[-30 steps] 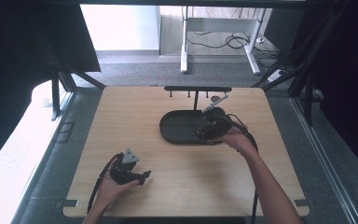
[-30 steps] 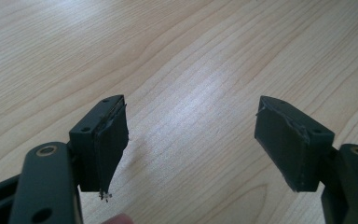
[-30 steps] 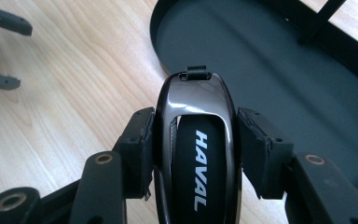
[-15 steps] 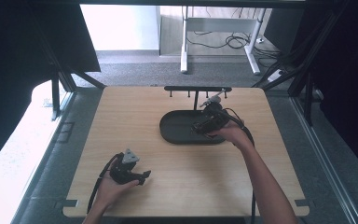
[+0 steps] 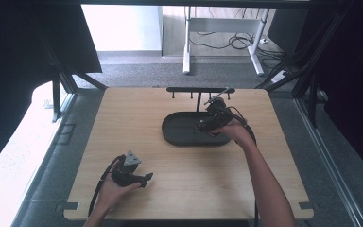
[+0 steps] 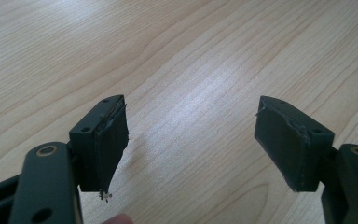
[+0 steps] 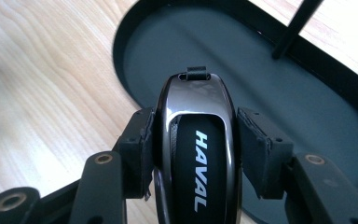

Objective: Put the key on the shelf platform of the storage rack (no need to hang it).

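Left tongs (image 5: pixel 147 178): near-left on the counter (image 5: pixel 123 123), jaws wide, nothing between them.
Key fob (image 7: pixel 195 154): clamped in the right tongs (image 5: pixel 201 126), long axis running along the jaws, loop end pointing away.
Black tray (image 5: pixel 179 135): centre-right; the fob hangs over its right part.
Next move, likely: lower it straight down; the right hand is nearer.

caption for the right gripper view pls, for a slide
Right gripper jaws clamp a glossy black HAVAL car key above the dark oval tray on the wooden table.
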`<state>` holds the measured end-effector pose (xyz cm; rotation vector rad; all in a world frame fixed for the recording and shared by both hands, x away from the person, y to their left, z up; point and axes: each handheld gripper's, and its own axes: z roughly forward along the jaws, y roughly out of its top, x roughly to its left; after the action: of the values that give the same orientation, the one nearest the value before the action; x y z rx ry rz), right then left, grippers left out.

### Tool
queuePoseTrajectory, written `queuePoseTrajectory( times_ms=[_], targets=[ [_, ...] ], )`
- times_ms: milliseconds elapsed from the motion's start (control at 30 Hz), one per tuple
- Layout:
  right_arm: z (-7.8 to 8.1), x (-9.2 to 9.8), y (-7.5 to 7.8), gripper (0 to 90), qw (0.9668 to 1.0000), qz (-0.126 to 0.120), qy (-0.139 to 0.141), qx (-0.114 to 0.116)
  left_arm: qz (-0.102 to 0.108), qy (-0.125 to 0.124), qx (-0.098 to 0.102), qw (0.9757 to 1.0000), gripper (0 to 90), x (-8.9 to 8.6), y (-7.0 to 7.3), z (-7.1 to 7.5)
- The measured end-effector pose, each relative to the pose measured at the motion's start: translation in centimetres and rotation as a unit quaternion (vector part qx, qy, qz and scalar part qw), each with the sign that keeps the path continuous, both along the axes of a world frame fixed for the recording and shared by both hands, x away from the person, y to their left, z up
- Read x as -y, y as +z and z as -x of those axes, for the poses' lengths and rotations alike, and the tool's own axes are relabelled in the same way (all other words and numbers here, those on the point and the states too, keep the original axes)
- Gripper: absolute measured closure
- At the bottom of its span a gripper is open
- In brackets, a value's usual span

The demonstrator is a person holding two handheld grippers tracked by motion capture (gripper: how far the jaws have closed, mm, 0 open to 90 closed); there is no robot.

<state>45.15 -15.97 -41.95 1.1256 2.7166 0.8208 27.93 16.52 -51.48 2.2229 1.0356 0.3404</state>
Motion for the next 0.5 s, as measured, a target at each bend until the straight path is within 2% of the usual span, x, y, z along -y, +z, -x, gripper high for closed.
queuePoseTrajectory(
  times_ms=[233,500],
  targets=[
    [-0.9,0.0,-0.8,49.6,1.0,-0.002,-0.006,-0.003,0.0,0.0,0.001,1.0,26.1,0.0,0.0,0.0],
    [-2.0,-0.6,-2.2,49.5,0.9999,0.009,-0.009,-0.003,0.0,-0.001,0.0,1.0,26.1,0.0,0.0,0.0]
  ],
)
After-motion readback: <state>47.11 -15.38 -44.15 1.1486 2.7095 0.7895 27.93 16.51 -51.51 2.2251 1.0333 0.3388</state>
